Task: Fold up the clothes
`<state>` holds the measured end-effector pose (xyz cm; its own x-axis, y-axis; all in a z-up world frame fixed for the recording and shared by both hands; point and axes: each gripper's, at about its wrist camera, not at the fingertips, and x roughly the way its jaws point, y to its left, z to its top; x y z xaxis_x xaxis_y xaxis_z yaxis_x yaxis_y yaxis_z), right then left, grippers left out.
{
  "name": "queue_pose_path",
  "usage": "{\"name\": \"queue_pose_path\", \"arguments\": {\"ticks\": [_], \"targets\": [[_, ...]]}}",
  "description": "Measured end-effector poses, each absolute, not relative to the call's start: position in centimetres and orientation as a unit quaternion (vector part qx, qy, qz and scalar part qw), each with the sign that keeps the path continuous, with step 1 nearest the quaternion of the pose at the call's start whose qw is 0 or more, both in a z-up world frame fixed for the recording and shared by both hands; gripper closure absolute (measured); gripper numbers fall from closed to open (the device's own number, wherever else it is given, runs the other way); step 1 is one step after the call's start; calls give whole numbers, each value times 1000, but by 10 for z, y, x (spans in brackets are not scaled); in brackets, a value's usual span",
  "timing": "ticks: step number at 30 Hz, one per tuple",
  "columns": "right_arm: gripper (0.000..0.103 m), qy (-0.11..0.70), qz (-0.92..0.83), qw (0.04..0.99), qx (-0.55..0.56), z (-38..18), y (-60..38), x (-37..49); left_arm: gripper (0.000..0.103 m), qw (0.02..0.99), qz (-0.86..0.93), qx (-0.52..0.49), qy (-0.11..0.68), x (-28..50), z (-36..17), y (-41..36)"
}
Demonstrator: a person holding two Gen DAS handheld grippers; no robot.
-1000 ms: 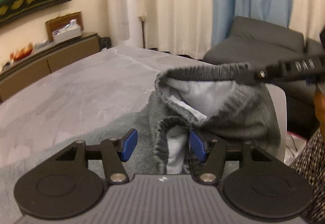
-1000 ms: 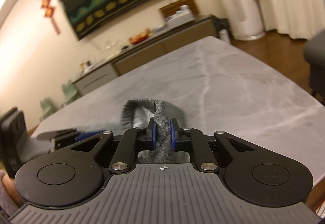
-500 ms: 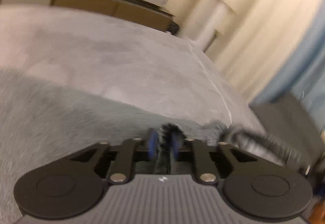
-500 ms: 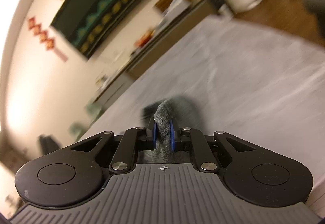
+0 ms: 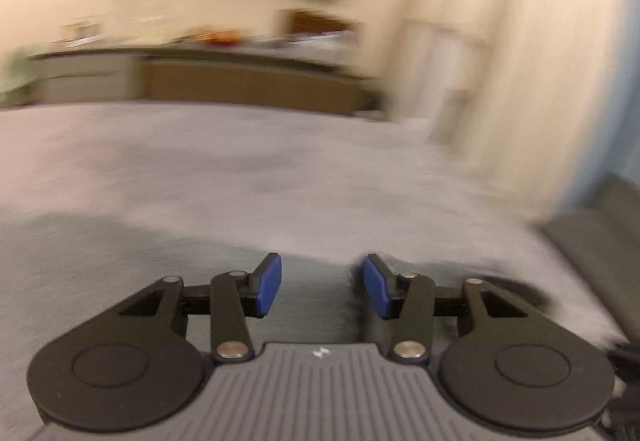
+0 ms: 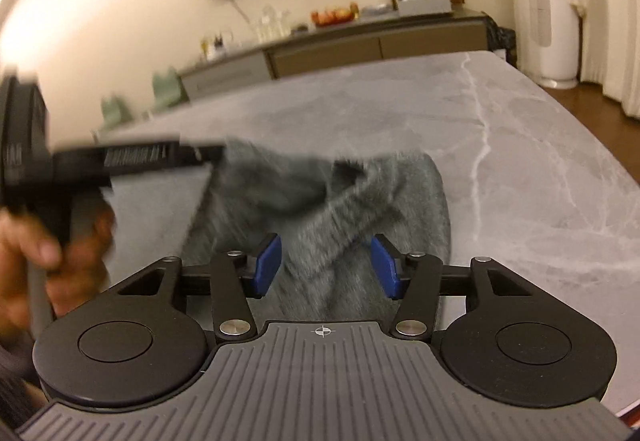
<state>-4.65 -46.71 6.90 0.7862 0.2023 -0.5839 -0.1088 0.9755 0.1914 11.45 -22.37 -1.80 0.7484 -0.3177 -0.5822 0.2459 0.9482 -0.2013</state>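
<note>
A grey knitted garment (image 6: 360, 201) lies bunched on the grey marble table (image 6: 520, 161). My right gripper (image 6: 326, 267) hovers over its near end. Its jaws are opening, and fabric lies between the blue pads (image 6: 267, 267) without being pinched. In the blurred left wrist view the garment (image 5: 120, 261) spreads under my left gripper (image 5: 323, 285). Those jaws are opening too, the pads (image 5: 269, 285) stand apart, and a fold rises beside the right pad. The right wrist view shows the left gripper (image 6: 208, 155) at the garment's far left edge, held by a hand (image 6: 40, 253).
A long sideboard (image 6: 360, 45) with clutter runs along the far wall under a dark picture. A white tall appliance (image 6: 556, 21) and curtains stand at the right. A dark grey sofa (image 5: 600, 225) sits off the table's right side. Green chairs (image 6: 168, 89) stand beyond the far edge.
The right gripper has opened and let go of the fabric it pinched. The left gripper, shut on a fold half a second ago, now stands open. The garment has dropped onto the table.
</note>
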Motion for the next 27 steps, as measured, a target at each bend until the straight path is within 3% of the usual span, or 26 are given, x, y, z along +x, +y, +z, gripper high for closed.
{"name": "queue_pose_path", "arguments": {"ticks": [1, 4, 7, 15, 22, 24, 26, 27], "targets": [[53, 326, 75, 941, 49, 66, -463, -45, 56, 931, -138, -70, 331, 118, -20, -217], [76, 325, 65, 943, 36, 68, -464, -50, 56, 932, -155, -89, 315, 110, -15, -206], [87, 307, 76, 946, 68, 76, -474, -57, 46, 920, -234, -102, 296, 93, -3, -212], [91, 266, 118, 935, 203, 83, -503, -68, 38, 766, -385, -250, 449, 115, -49, -250], [91, 239, 137, 914, 299, 78, -522, -69, 18, 707, -395, -373, 453, 119, -74, -239], [91, 238, 153, 908, 308, 77, -518, -66, 23, 697, -398, -396, 447, 122, -78, -240], [91, 250, 172, 904, 302, 76, -512, -61, 53, 686, -412, -411, 436, 133, -75, -242], [91, 254, 180, 905, 291, 75, -507, -59, 55, 682, -419, -418, 431, 139, -72, -243]]}}
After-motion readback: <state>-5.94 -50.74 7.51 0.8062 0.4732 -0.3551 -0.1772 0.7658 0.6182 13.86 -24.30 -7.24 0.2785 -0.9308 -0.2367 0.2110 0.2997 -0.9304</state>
